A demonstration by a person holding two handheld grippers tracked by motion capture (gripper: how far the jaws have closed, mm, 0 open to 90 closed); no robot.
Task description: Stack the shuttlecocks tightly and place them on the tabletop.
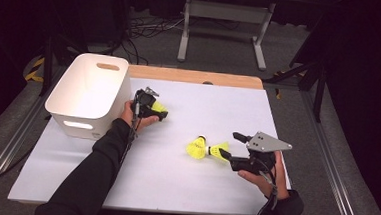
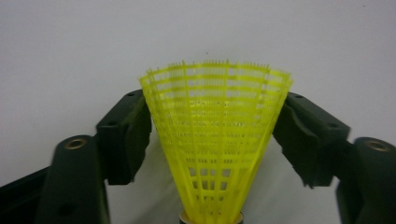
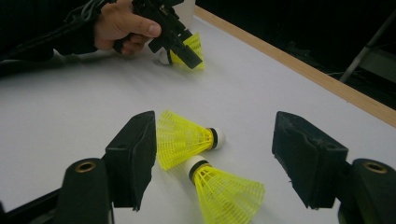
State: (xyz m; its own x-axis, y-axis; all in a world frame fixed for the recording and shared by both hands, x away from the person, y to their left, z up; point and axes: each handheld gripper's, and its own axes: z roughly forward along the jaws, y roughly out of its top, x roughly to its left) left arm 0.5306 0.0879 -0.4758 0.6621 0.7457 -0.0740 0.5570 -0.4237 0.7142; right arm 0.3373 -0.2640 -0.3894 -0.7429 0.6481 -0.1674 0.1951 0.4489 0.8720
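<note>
Lying on the white table (image 1: 173,186), two yellow mesh plastic shuttlecocks (image 3: 184,139) with white cork tips rest touching near its right side, between the wide-spread jaws of the right gripper (image 3: 212,154), which touch neither. A third yellow shuttlecock (image 2: 215,135) sits in the left gripper (image 2: 212,121), whose jaws flank its skirt, just beside the white plastic bin (image 1: 86,93) at the table's left.

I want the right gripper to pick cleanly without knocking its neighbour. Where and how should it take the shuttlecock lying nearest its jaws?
Probably across the yellow skirt of the nearer shuttlecock, just behind its white cork. It lies on its side, skirt toward the right gripper, whose jaws stand open around both. Come from the skirt end, away from the other shuttlecock, whose skirt touches the cork.
</note>
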